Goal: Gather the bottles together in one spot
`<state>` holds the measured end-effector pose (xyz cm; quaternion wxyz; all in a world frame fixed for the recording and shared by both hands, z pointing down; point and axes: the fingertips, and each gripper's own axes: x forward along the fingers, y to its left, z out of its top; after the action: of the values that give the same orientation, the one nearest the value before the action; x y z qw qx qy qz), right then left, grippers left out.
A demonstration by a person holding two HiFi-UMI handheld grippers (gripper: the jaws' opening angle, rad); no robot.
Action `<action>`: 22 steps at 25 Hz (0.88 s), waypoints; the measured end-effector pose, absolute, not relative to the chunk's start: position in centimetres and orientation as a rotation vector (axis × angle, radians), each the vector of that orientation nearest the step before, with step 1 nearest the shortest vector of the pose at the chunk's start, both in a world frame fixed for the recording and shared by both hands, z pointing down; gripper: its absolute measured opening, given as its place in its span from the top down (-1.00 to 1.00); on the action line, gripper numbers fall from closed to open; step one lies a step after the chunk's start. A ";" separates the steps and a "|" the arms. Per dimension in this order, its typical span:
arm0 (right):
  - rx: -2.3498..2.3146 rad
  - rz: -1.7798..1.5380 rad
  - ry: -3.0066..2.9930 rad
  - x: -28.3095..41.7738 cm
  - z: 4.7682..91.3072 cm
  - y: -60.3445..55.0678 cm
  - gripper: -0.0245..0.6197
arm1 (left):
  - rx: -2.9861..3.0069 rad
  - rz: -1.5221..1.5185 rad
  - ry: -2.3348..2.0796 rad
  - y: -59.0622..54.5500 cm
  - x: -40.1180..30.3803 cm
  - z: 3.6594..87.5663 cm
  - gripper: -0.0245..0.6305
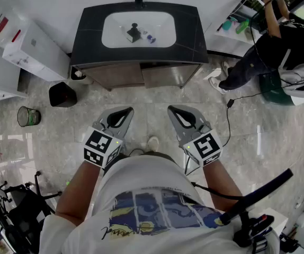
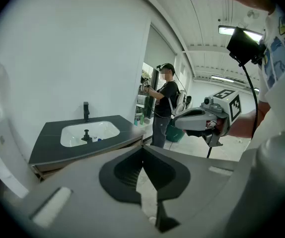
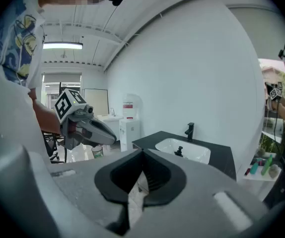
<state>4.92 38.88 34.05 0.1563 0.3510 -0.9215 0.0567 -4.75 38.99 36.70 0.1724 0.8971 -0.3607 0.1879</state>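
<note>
With my left gripper and right gripper both pinched shut and empty, the small bottles lie well ahead in the sink, probably light, slippery plastic, best gripped mid-body.

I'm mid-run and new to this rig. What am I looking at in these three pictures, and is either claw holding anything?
No robot here: a person holds a hand-held claw in each hand. The top-down picture comes from a camera on that person's head; it shows the left claw and right claw held out in front. The other two pictures come from a camera riding on each claw, looking along its jaws. Both claws are shut and hold nothing. Ahead stands a dark vanity counter with a white basin; the small items in it are too small to name. At the right, another person works by a white shelf with green and blue bottles.
</note>
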 end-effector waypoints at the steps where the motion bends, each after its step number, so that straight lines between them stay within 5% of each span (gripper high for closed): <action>1: 0.998 0.165 -2.642 5.4 34.2 38.6 0.93 | 2.544 0.533 -1.031 38.7 -4.2 36.7 0.92; 22: 1.024 0.193 -2.576 5.2 36.2 28.0 0.79 | 2.568 0.487 -0.998 26.4 -3.9 37.8 0.80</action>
<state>5.19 27.97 36.21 0.1802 0.3624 -0.9119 0.0685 -3.86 26.44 37.76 0.1712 0.9044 -0.3514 0.1714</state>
